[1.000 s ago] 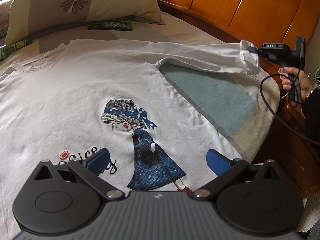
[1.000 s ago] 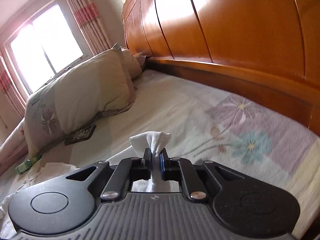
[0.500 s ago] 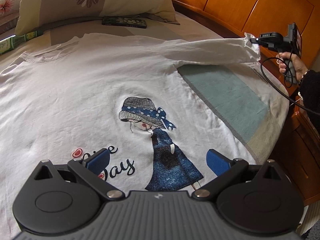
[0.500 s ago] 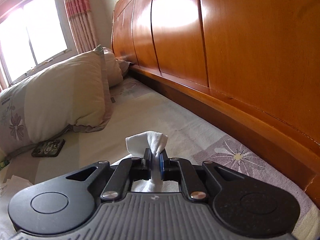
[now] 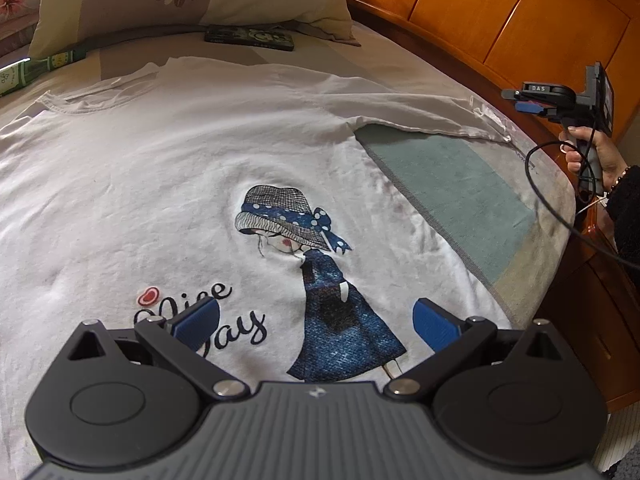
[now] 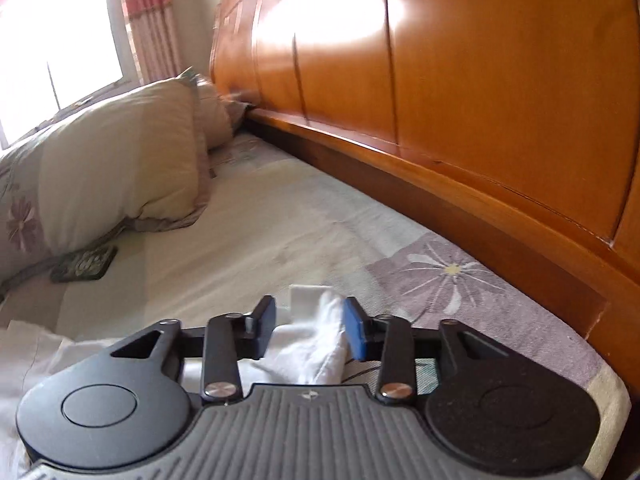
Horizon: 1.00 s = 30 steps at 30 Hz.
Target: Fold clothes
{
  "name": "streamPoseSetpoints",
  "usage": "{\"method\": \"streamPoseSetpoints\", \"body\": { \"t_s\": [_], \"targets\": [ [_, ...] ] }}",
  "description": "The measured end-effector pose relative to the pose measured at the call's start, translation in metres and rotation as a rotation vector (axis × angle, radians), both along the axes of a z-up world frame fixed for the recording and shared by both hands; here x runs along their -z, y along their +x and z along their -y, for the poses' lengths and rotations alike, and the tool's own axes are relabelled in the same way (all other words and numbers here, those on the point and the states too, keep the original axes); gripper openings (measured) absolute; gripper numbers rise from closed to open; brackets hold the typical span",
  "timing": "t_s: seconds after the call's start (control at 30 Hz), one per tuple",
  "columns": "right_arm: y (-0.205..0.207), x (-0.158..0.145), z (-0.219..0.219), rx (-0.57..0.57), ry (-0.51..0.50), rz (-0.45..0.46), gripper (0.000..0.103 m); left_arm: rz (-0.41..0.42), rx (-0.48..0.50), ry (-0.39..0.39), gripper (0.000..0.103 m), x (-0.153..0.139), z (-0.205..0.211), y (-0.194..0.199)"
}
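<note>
**A:** Right gripper [image 6: 310,330] — jaws part-way open, having just been opening; the white sleeve cuff [image 6: 316,344] lies slack between the blue pads, which no longer press on it. Left gripper [image 5: 316,322]?

**B:** Jaws spread wide, holding nothing, hovering above the hem area of the white T-shirt [image 5: 160,168], over its printed girl in a hat [image 5: 308,256].

**A:** Progress?

**B:** Early, by my reading. The T-shirt lies flat, print up, on the bed sheet [image 5: 460,184]; its sleeve [image 5: 420,114] is drawn out toward 2 o'clock and laid down. No fold shows yet — sleeves and body all remain to be turned in.

**A:** What does each view add?

**B:** The left wrist view gives the whole garment, plus the right gripper [image 5: 528,100] from outside at 3 o'clock, held in a hand [image 5: 592,152] just off the cuff. The right wrist view alone shows the cuff close up between the pads, the wooden headboard [image 6: 480,80] at 1 o'clock, and the pillow [image 6: 112,168] and window [image 6: 60,40] at 10 o'clock.
</note>
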State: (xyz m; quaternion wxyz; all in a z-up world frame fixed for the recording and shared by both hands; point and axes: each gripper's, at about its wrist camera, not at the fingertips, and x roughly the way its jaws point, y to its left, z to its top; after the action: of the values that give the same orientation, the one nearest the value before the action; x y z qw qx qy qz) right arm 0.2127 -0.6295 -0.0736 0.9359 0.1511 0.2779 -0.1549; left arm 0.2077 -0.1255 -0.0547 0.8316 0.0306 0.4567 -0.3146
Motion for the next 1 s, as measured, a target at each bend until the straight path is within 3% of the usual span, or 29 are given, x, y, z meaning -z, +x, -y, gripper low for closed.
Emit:
{"method": "streamPoseSetpoints", "body": {
  "t_s": [0.07, 0.17, 0.27, 0.37, 0.53, 0.73, 0.87, 1.0],
  "targets": [
    [0.005, 0.003, -0.013, -0.067, 0.006, -0.004, 0.054, 0.005, 0.017, 0.007, 0.102, -0.001, 0.005, -0.003],
    [0.012, 0.013, -0.022, -0.144, 0.132, 0.044, 0.054, 0.015, 0.032, 0.02, 0.102, -0.003, 0.008, -0.007],
    [0.027, 0.026, -0.034, -0.177, 0.179, 0.018, 0.054, 0.011, 0.028, 0.024, 0.102, -0.003, 0.008, -0.007],
    [0.036, 0.037, -0.034, -0.098, 0.148, -0.063, 0.054, 0.004, 0.018, 0.029, 0.102, -0.001, 0.007, -0.005],
    [0.01, 0.031, 0.006, 0.11, 0.136, -0.007, 0.054, -0.001, 0.023, 0.024, 0.102, 0.001, 0.006, -0.003],
    [-0.024, 0.026, 0.044, 0.264, 0.099, -0.039, 0.054, -0.006, 0.038, 0.019, 0.102, 0.004, 0.011, -0.003],
    [-0.024, 0.019, 0.035, 0.193, 0.1, -0.011, 0.055, 0.001, 0.042, 0.029, 0.102, 0.003, 0.013, -0.002],
    [0.008, 0.014, 0.001, 0.046, 0.094, -0.016, 0.057, 0.02, 0.04, 0.05, 0.102, 0.001, 0.015, -0.002]
  ]
}}
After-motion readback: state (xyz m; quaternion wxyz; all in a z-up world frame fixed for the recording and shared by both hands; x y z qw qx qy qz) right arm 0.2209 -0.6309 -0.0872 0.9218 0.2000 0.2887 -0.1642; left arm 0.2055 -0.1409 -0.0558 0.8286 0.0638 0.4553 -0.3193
